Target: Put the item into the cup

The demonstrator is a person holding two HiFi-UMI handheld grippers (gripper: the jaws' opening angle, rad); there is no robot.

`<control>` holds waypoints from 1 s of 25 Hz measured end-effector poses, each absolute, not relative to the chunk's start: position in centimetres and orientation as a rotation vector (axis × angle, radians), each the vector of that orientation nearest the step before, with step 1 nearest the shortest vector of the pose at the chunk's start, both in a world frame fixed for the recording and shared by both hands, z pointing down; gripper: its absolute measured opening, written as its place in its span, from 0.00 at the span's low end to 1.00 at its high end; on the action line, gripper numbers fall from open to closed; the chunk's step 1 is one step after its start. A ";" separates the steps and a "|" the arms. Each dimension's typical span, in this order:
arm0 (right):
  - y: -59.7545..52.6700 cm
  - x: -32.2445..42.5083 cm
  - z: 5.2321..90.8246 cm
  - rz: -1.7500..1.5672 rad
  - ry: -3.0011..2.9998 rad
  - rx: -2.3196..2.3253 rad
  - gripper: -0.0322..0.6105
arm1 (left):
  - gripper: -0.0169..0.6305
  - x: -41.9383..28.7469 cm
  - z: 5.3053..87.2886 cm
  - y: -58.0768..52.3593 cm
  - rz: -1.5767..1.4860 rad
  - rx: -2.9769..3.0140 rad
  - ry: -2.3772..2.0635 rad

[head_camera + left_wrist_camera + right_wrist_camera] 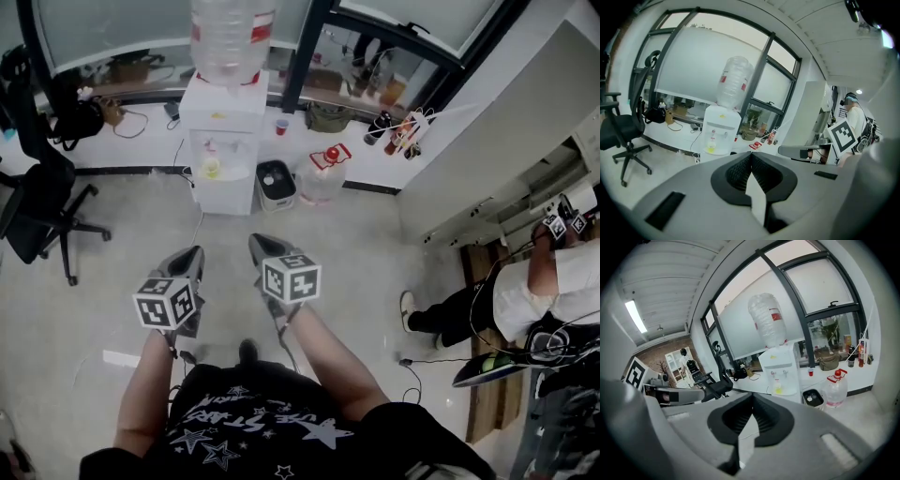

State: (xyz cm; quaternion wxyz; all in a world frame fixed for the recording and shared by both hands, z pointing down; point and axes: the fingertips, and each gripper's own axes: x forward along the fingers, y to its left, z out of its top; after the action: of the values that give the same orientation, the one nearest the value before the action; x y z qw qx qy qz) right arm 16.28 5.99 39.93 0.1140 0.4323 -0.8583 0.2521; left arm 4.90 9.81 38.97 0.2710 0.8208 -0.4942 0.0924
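**A:** Grey jaws on both, pressed together with nothing between them. The left gripper (751, 155) has its tips meeting, and the right gripper (752, 398) is the same.

**B:** Item? Cup?

**A:** I can't pick out an item in any view. The only cup showing is a small red cup (281, 126) on the white ledge (141, 148) beside the water dispenser (225, 155) (well apart from both grippers; can't tell if it's the task's cup, or what's inside).

**B:** So how far along?

**A:** The pictures don't settle it. Both grippers are held out over the floor (366, 234), pointing toward the dispenser, with no tabletop under them. Empty closed jaws fit an item waiting somewhere out of view, or one already sitting in its cup out of view.

**B:** Anything else?

**A:** An office chair (42, 202) at left and another person (511, 300) at right.
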 end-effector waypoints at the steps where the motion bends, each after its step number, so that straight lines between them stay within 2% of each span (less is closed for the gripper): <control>1: 6.3 16.1 39.8 0.736 -2.515 1.271 0.05 | 0.03 4.7 38.9 10.1 0.242 2.214 -1.326; 25: 23.3 8.1 37.4 0.607 -2.479 1.275 0.05 | 0.03 -2.6 37.0 24.4 0.191 2.258 -1.258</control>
State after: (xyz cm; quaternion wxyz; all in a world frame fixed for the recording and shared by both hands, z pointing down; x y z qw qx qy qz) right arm 8.15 23.31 37.42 0.1439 0.4423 -0.8598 0.2106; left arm -2.63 24.43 36.99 0.2716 0.8384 -0.4672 0.0709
